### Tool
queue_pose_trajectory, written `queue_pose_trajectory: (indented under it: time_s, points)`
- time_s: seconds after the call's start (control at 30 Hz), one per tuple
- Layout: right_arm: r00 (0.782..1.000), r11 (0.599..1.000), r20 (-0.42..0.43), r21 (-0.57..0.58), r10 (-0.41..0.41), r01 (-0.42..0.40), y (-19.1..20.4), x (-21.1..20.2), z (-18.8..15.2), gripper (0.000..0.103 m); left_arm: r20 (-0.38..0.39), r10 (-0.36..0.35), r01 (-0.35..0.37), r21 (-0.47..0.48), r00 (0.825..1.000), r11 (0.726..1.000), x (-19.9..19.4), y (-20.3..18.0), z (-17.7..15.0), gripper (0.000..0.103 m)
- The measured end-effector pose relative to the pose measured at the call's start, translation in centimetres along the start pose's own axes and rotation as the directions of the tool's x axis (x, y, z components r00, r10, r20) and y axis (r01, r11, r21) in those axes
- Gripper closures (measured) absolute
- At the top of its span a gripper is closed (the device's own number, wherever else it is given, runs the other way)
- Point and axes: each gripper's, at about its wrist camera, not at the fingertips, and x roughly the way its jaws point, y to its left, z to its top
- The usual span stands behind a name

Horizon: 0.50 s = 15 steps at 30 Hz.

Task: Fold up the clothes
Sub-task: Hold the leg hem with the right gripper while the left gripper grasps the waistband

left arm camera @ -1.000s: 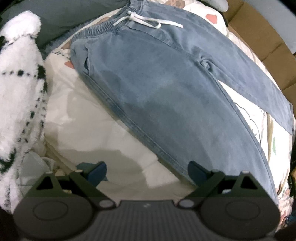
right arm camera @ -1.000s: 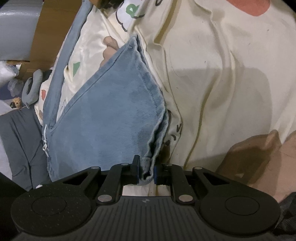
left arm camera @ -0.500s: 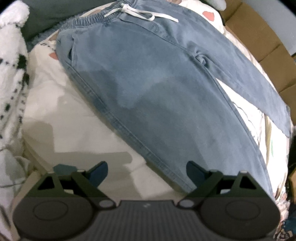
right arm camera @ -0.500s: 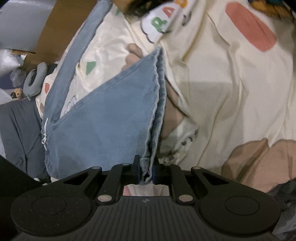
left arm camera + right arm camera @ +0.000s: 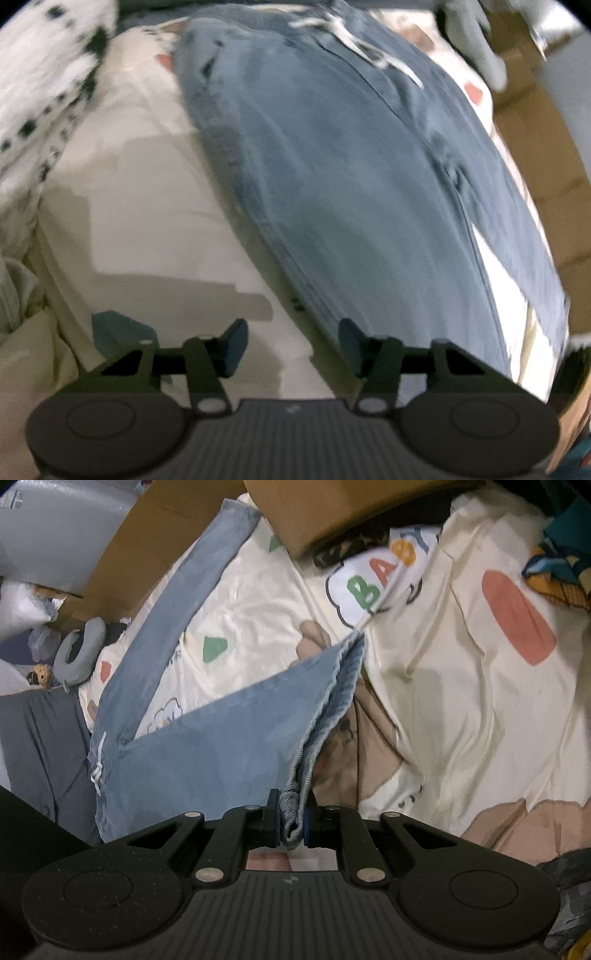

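Light blue jeans (image 5: 351, 184) with a white drawstring (image 5: 354, 40) lie flat on a cream printed bed sheet (image 5: 147, 221). My left gripper (image 5: 291, 347) hangs low over the jeans' side seam, its jaws closing. Its right fingertip (image 5: 351, 347) sits at the seam edge, and mostly sheet shows between the pads, which press on nothing. In the right wrist view my right gripper (image 5: 290, 823) is shut on the hem of one leg of the jeans (image 5: 221, 753). That leg is lifted off the bed sheet (image 5: 461, 701); the other leg lies stretched out behind.
A fluffy white blanket with black dots (image 5: 48, 74) lies at the left. Cardboard (image 5: 535, 129) borders the bed on the right, and a cardboard box (image 5: 314, 506) stands beyond the sheet. A grey neck pillow (image 5: 79, 653) and grey cloth (image 5: 37, 738) lie at the left.
My left gripper has sunk toward the jeans' side seam, rolled, and its jaws have narrowed. My right gripper has risen with the hem in it, lifting that leg off the sheet.
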Motion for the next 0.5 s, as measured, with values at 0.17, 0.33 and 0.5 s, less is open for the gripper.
queue_pose_trajectory:
  time_s: [0.17, 0.33, 0.5]
  points:
    - [1.000, 1.000, 0.011, -0.009, -0.011, 0.011, 1.2, -0.8, 0.6, 0.094, 0.050, -0.066, 0.072, -0.118, 0.997, 0.990, 0.9, 1.5, 0.0, 0.055]
    - [0.999, 1.000, 0.040, -0.001, -0.030, 0.030, 2.1, -1.5, 0.9, 0.094, 0.066, -0.105, 0.117, -0.206, 0.992, 0.972, 2.5, 2.2, 0.3, 0.059]
    - [0.997, 0.999, 0.058, 0.019, -0.049, 0.048, 2.5, -1.7, 0.6, 0.094, 0.138, -0.159, 0.195, -0.308, 0.978, 0.931, 3.5, 3.2, 0.9, 0.067]
